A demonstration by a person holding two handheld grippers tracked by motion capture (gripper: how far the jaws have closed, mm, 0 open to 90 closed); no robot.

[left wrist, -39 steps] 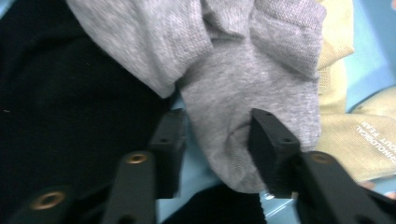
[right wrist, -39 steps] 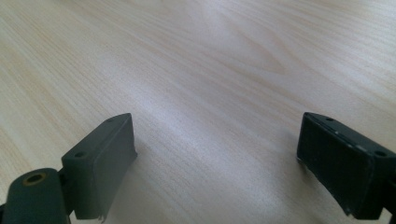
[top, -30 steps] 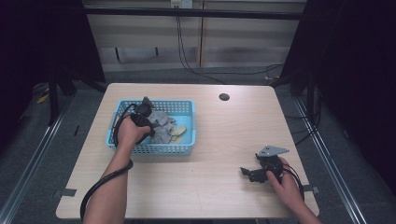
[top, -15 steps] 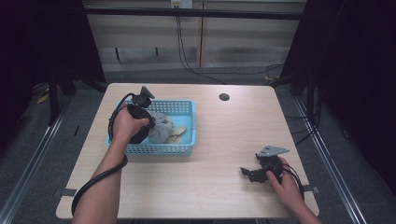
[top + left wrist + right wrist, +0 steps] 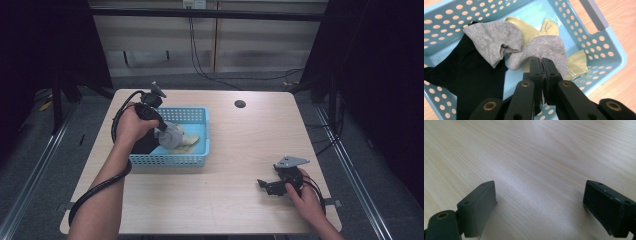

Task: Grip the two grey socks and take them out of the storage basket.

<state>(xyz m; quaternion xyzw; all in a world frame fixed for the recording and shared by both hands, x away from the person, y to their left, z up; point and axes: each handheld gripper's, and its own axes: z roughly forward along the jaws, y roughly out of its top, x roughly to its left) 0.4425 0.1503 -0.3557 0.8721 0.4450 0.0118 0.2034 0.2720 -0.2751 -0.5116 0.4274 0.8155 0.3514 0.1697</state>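
Note:
A light blue perforated basket sits on the left half of the wooden table. Inside lie a black sock, a pale yellow sock and a grey sock. My left gripper is shut on a fold of the grey sock, which hangs lifted above the basket floor. My right gripper rests low over bare table near the front right, jaws wide apart with nothing between them.
A small dark round hole marks the table's far middle. Black cables trail from both grippers. Dark frames and a metal rail flank the table on either side.
The left hand has risen over the basket, pulling the grey sock up with it. The right hand and its gripper have stayed where they were.

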